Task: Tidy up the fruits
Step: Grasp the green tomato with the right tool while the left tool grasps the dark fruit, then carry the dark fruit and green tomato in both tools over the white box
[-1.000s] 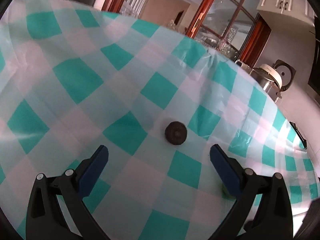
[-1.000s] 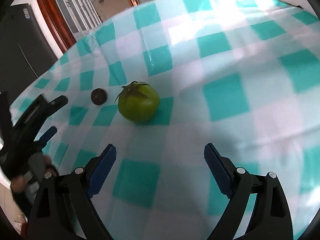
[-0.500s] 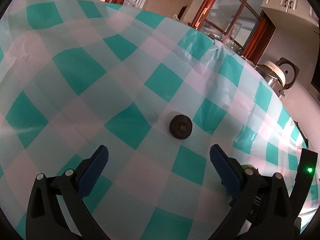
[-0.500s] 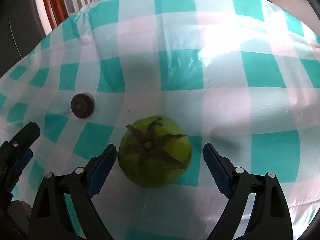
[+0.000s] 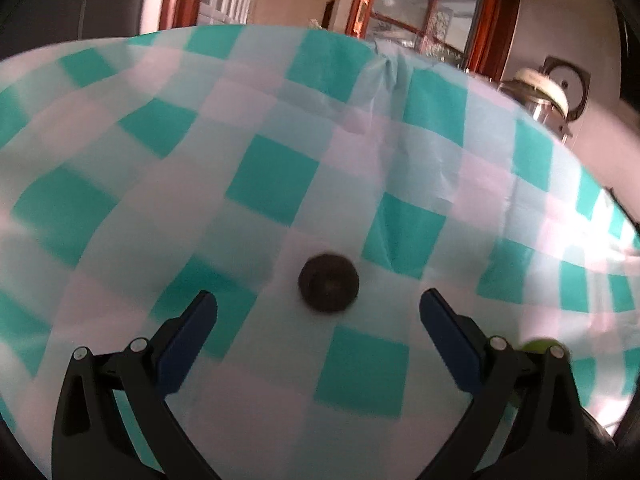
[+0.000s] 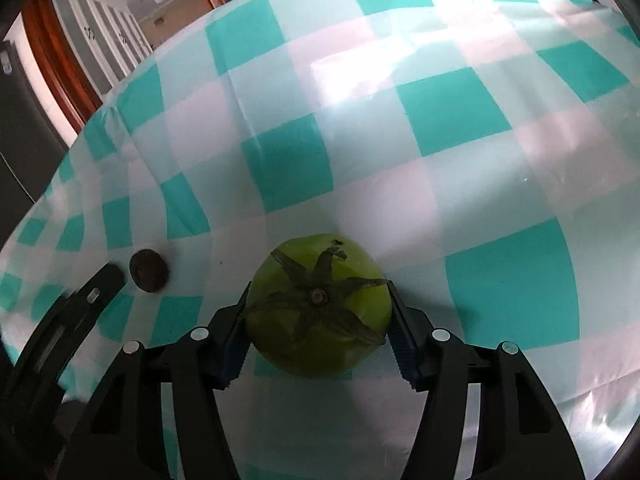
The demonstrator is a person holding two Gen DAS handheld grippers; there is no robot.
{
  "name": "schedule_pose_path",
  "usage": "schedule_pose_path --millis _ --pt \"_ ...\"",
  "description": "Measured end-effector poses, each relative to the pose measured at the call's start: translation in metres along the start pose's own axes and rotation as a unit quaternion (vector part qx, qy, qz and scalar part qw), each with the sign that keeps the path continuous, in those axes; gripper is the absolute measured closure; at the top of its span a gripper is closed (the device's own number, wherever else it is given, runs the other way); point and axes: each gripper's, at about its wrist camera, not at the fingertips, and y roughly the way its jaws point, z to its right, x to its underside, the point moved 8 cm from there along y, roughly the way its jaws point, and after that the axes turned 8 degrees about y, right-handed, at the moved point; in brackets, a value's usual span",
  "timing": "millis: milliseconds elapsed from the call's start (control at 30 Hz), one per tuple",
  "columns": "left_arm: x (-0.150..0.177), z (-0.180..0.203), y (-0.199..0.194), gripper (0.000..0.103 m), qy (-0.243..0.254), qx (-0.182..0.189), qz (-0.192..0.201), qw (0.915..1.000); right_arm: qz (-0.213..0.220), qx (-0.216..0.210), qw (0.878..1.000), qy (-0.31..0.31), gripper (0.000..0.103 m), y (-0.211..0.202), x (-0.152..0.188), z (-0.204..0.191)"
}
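Note:
A green tomato [image 6: 320,312] with a dark star-shaped stem sits on the teal-and-white checked tablecloth [image 6: 400,140]. My right gripper [image 6: 318,320] is shut on it, one blue pad on each side. A small dark round fruit [image 5: 329,283] lies on the cloth just ahead of my left gripper [image 5: 318,312], which is open and empty, with the fruit nearly between its fingertips. The dark fruit also shows in the right wrist view [image 6: 149,270], left of the tomato. A bit of the tomato [image 5: 538,348] peeks out behind the left gripper's right finger.
The left gripper's finger [image 6: 80,312] shows at the lower left of the right wrist view, close to the dark fruit. A rice cooker [image 5: 542,94] stands beyond the table's far right edge. Wooden-framed glass doors [image 5: 420,4] are behind the table.
My right gripper has moved up to the tomato and closed on it. My left gripper has moved closer to the dark fruit and stays open.

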Motion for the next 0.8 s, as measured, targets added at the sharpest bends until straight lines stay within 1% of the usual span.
schedule_pose_path --millis 67,100,167,233,300,333,400,433,467,500,533,600,633,700,767,800 --pt "-0.005 0.001 0.016 0.015 0.013 -0.006 -0.021 0.9997 0.000 -0.004 1.000 0.003 0.044 -0.001 0.001 0.001" --pt "-0.005 0.004 0.028 0.017 0.029 -0.003 -0.045 0.9986 0.000 -0.006 1.000 0.004 0.044 -0.001 0.001 0.002" --pt "-0.003 0.008 0.041 0.030 0.051 -0.002 -0.075 0.9958 0.000 -0.007 1.000 0.004 0.044 -0.003 0.002 -0.001" --pt "-0.002 0.012 0.050 0.032 0.070 -0.005 -0.093 0.9931 -0.001 -0.009 1.000 0.004 0.044 -0.002 0.002 -0.003" --pt "-0.003 0.015 0.056 0.032 0.089 -0.014 -0.100 0.9909 -0.001 -0.010 1.000 0.004 0.043 -0.002 0.002 -0.005" --pt "-0.003 0.016 0.057 0.032 0.099 -0.023 -0.100 0.9898 -0.001 -0.010 1.000 0.004 0.043 -0.002 0.002 -0.005" --pt "-0.004 0.019 0.057 0.036 0.115 -0.027 -0.097 0.9883 -0.001 -0.012 1.000 0.006 0.043 -0.002 0.002 -0.004" --pt "-0.003 0.021 0.056 0.042 0.118 -0.025 -0.096 0.9881 -0.001 -0.013 1.000 0.006 0.043 -0.002 0.002 -0.004" --pt "-0.002 0.021 0.054 0.052 0.122 -0.024 -0.093 0.9878 0.000 -0.013 1.000 0.007 0.043 -0.003 0.002 -0.004" --pt "-0.002 0.021 0.053 0.058 0.125 -0.028 -0.091 0.9876 0.000 -0.014 1.000 0.007 0.043 -0.004 0.002 -0.002" --pt "-0.002 0.021 0.051 0.062 0.128 -0.029 -0.087 0.9875 0.000 -0.015 1.000 0.008 0.043 -0.005 0.002 -0.001" --pt "-0.001 0.020 0.048 0.062 0.129 -0.018 -0.083 0.9880 0.001 -0.016 1.000 0.009 0.043 -0.006 0.002 0.000" --pt "-0.001 0.016 0.044 0.062 0.121 -0.018 -0.076 0.9896 0.001 -0.017 1.000 0.010 0.043 -0.006 0.002 0.000" --pt "-0.004 0.009 0.033 0.062 0.110 -0.024 -0.050 0.9924 0.001 -0.023 1.000 0.014 0.043 -0.007 0.002 0.002" --pt "-0.001 0.004 0.012 0.062 0.102 -0.035 -0.031 0.9937 0.002 -0.031 0.999 0.019 0.043 -0.009 0.002 0.004" --pt "0.000 0.003 -0.005 0.062 0.084 -0.025 -0.016 0.9960 0.003 -0.033 0.999 0.020 0.043 -0.010 0.002 0.005"
